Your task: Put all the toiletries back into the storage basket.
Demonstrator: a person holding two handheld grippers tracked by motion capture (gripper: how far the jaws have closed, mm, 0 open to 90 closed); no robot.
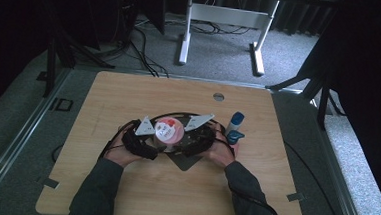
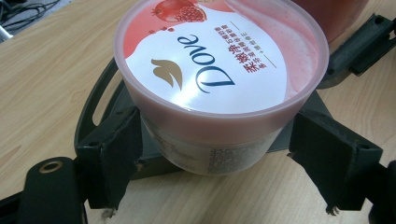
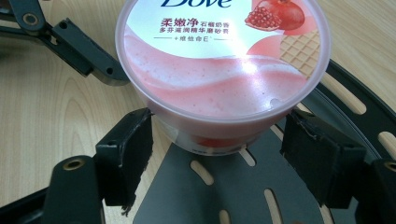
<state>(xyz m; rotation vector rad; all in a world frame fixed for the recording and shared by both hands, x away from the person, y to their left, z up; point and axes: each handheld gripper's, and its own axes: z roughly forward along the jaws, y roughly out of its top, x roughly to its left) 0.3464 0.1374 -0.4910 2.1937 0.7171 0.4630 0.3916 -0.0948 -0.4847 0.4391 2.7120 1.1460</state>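
From the high view, a pink Dove tub (image 1: 169, 130) stands on a dark slotted stand (image 1: 184, 160) near the middle of the wooden table (image 1: 129, 93). The left gripper (image 1: 152, 138) and the right gripper (image 1: 189, 138) come at it from opposite sides, each held in a hand, with their grey three-cornered plates tilted up on either side of the lid. A blue and white bottle (image 1: 235, 122) and a blue cap-like piece (image 1: 235, 137) lie just beyond the right gripper, apart from the tub.

In the left gripper view, the tub (image 2: 219, 74) sits between the two black jaws of the left gripper (image 2: 212, 161). The jaws stand wide. The left pad (image 2: 119, 151) is at the tub's wall below the lid rim, touching or nearly so; the right pad (image 2: 334, 154) stands clear of it, with a gap. Beyond the tub, a jaw of the other gripper (image 2: 359, 39) reaches in at the upper right.

In the right gripper view, the tub (image 3: 219, 79) again lies between the jaws of the right gripper (image 3: 215, 156), which are spread wide. Both pads (image 3: 128, 154) sit just beside the wall under the lid's overhang; I cannot tell whether they press on it. The slotted stand (image 3: 233, 191) lies under the tub and between the jaws. The other gripper's jaw (image 3: 79, 46) shows at the upper left, near the tub's far side.
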